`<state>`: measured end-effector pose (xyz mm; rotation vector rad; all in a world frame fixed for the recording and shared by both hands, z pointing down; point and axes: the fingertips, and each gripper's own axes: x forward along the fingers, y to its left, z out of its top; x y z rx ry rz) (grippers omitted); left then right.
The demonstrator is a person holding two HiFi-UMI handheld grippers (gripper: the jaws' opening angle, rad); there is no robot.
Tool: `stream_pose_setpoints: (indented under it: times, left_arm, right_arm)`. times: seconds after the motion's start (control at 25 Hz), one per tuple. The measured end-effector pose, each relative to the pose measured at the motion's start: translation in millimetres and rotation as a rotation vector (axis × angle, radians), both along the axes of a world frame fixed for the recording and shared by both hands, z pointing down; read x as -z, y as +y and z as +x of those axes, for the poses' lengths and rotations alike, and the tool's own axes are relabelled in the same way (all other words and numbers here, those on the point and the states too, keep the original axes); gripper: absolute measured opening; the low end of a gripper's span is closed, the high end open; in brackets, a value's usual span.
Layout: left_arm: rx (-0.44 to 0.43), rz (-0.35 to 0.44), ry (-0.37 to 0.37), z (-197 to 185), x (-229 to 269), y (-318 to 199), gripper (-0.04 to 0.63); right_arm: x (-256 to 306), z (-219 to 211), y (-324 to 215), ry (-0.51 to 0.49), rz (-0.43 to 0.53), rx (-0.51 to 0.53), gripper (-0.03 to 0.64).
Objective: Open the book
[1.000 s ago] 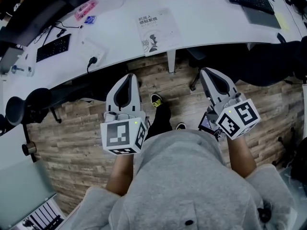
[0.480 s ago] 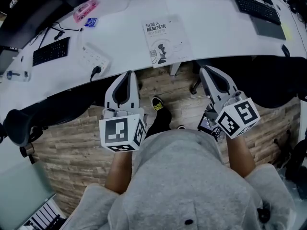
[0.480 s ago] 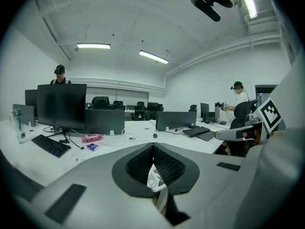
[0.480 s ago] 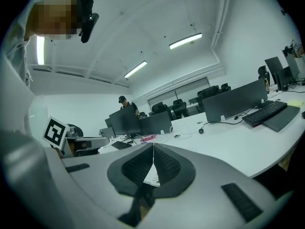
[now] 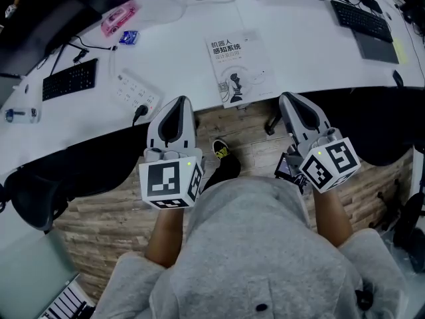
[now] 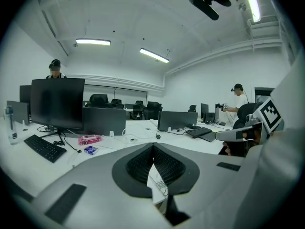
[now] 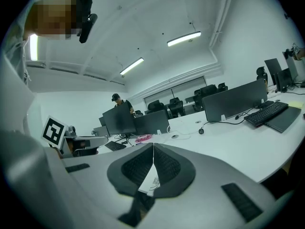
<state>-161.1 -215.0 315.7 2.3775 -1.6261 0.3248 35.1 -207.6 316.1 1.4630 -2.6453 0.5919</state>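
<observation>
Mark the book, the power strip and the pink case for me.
book [image 5: 240,68], head view, middle of its white cover.
power strip [image 5: 135,90], head view, middle of its top face.
pink case [image 5: 118,17], head view, its centre.

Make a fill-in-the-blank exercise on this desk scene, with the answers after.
The book lies ___ on the white desk.
The left gripper and the right gripper each have their jaws ___, with nothing between them.
In the head view, the power strip lies to the ___ of the book.
Missing words: closed; shut; left.
</observation>
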Motion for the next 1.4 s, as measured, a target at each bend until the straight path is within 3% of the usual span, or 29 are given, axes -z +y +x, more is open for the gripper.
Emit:
stream_pose_setpoints:
  times: [0.52,1.4]
  left_arm:
    - [-0.046,0.014,0.024,-14,-4,-30,0.011]
    - [-0.088,0.027,0.031,5,2,-31,0.011]
  right_arm:
    - [-7,-12,-25,0.022,0.0,-0.06,0.026]
    - [-4,28,-17,0.047,0.008,-0.158,0.026]
